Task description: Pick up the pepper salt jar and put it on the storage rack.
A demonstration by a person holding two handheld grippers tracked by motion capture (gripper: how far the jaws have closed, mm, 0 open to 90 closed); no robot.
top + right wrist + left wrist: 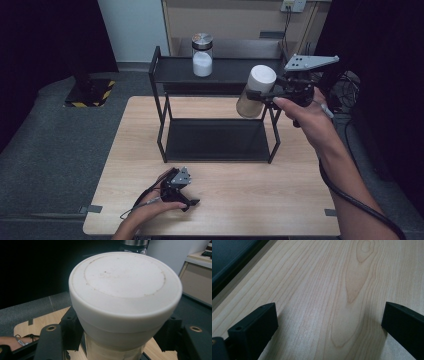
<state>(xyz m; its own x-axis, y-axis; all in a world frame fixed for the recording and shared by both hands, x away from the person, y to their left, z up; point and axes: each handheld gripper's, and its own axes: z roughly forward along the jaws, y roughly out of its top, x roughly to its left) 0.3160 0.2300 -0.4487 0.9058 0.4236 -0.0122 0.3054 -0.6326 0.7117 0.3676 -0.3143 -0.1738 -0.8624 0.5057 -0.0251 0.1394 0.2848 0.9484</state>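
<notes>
My right gripper [265, 94] is shut on a white-lidded jar [255, 91] with a tan body, and holds it tilted in the air in front of the right end of the black rack's top shelf [227, 70]. In the right gripper view the jar's lid [125, 287] sits close up between the two jaws. A glass jar [202, 55] with white powder and a metal lid stands on the top shelf. My left gripper [187, 201] rests low on the wooden table [250, 200] near its front edge, jaws open on bare wood [332, 302].
The black two-tier rack has a bare lower shelf [215, 140] resting on the table. Beyond the table are a grey floor, a black-and-yellow striped base [90, 92] at the left and a wooden cabinet [235, 20] behind the rack.
</notes>
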